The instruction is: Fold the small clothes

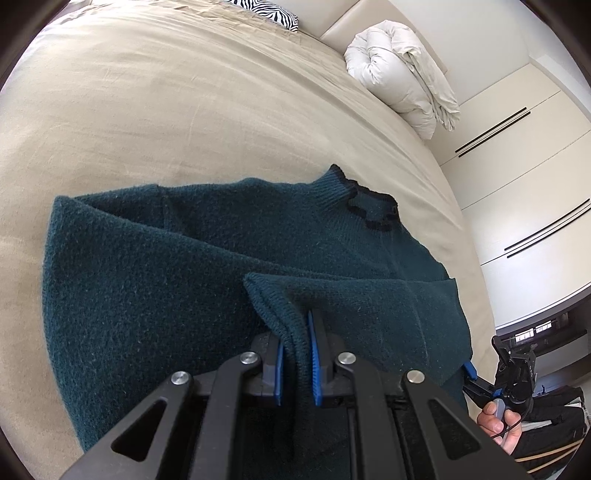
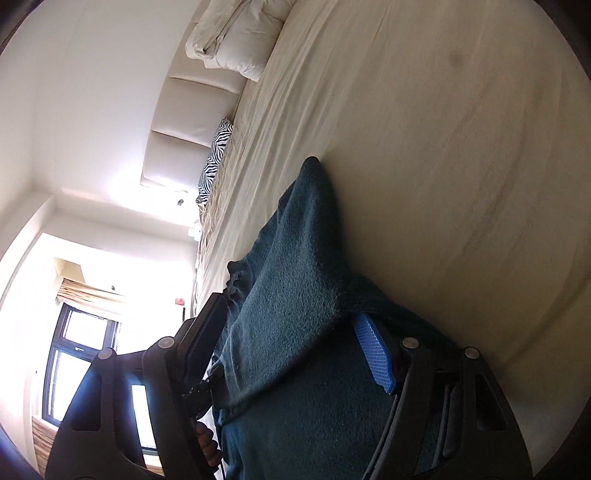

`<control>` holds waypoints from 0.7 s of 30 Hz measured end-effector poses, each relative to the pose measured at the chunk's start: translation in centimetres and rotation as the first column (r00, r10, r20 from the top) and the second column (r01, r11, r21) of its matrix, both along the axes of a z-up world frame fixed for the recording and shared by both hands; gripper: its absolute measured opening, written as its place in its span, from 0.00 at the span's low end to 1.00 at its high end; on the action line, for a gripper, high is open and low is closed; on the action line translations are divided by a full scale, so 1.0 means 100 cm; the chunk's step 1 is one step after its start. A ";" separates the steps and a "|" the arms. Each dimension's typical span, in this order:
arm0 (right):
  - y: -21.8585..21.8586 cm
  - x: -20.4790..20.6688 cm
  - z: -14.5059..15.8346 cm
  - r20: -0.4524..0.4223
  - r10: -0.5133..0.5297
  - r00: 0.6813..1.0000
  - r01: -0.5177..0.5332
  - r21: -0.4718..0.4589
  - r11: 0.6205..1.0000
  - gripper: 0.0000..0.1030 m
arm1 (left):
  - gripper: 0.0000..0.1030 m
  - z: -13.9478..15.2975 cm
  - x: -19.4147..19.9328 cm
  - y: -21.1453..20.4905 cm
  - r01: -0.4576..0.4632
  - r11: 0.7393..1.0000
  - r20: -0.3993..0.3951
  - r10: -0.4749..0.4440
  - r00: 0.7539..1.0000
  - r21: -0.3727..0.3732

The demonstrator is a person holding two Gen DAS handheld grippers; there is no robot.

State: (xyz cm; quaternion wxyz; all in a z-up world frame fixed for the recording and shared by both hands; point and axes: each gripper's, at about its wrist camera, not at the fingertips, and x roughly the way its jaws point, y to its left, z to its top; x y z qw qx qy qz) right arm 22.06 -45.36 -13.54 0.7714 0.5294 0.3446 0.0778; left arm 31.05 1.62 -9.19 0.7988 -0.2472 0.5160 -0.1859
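Beige bedsheet (image 1: 184, 110) fills the scene, and your dark teal sweater (image 1: 166, 277) lies spread on it, its black-trimmed collar (image 1: 369, 206) pointing toward the rolled white duvet (image 1: 402, 74) at the headboard (image 2: 177, 129), with the zebra-print pillow (image 1: 273, 13) farther along that same headboard. Your left gripper (image 1: 295, 354) is clamped on a ribbed edge of the sweater, blue pads (image 1: 316, 354) pressing the knit from both sides. Your right gripper (image 2: 295, 354) has the sweater's fabric draped thick between its widely spaced fingers, so I can't tell whether it is pinching or just standing apart, and it sits at the sweater's corner on the side away from the duvet.
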 end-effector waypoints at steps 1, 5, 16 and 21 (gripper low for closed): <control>0.000 0.000 0.001 -0.007 0.017 1.000 -0.017 -0.006 1.000 0.67 | 0.13 0.000 -0.001 0.000 0.004 1.000 -0.001 -0.004 1.000 -0.001; -0.009 -0.017 0.018 0.001 0.043 0.999 -0.043 0.023 0.999 0.68 | 0.14 -0.002 -0.002 0.002 0.015 1.000 0.000 -0.015 1.000 -0.008; -0.012 0.038 0.045 -0.002 0.170 0.985 -0.170 -0.058 0.984 0.69 | 0.15 -0.007 -0.004 0.006 0.023 0.999 0.020 -0.023 1.000 -0.037; 0.000 0.090 0.024 -0.046 0.198 0.979 -0.201 -0.050 0.978 0.69 | 0.13 -0.011 -0.004 0.012 0.018 0.997 0.019 -0.016 1.000 -0.075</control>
